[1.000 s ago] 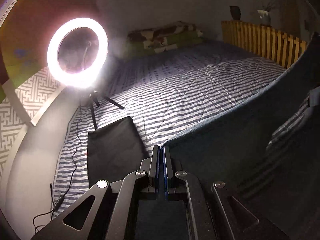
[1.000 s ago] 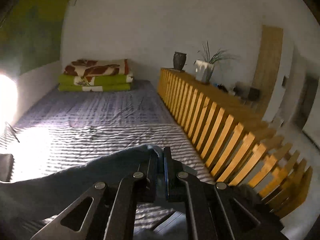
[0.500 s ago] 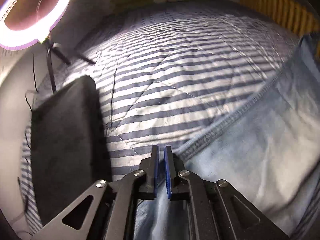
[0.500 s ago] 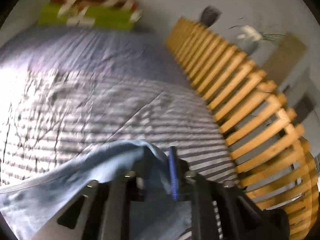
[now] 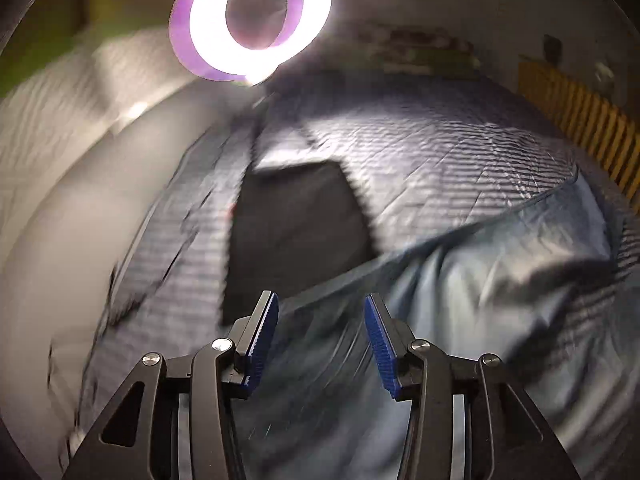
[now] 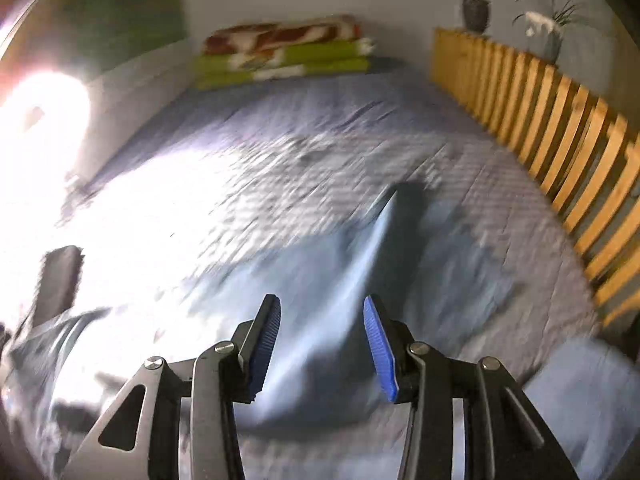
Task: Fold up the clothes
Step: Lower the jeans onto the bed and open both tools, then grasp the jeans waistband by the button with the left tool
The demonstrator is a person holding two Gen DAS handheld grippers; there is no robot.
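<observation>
A light blue garment (image 5: 480, 280) lies rumpled on the striped bedspread (image 5: 440, 160). In the left wrist view my left gripper (image 5: 320, 312) hovers over the garment's near edge, its jaws opening, the blue pads apart and not pressing the cloth. The right wrist view shows the same blue garment (image 6: 360, 264) with a raised fold. Above it my right gripper (image 6: 320, 316) has its jaws opening too, nothing pinched between the pads. Both views are motion-blurred.
A folded black garment (image 5: 296, 232) lies on the bed to the left, also seen as a dark patch (image 6: 60, 280). A lit ring light (image 5: 252, 24) stands at the left side. Folded blankets (image 6: 284, 52) sit at the bed's head. A wooden slatted rail (image 6: 560, 132) runs along the right.
Both grippers went from shut on the lifted blue garment to open. The garment dropped onto the bed, and both hands swung down and across over it.
</observation>
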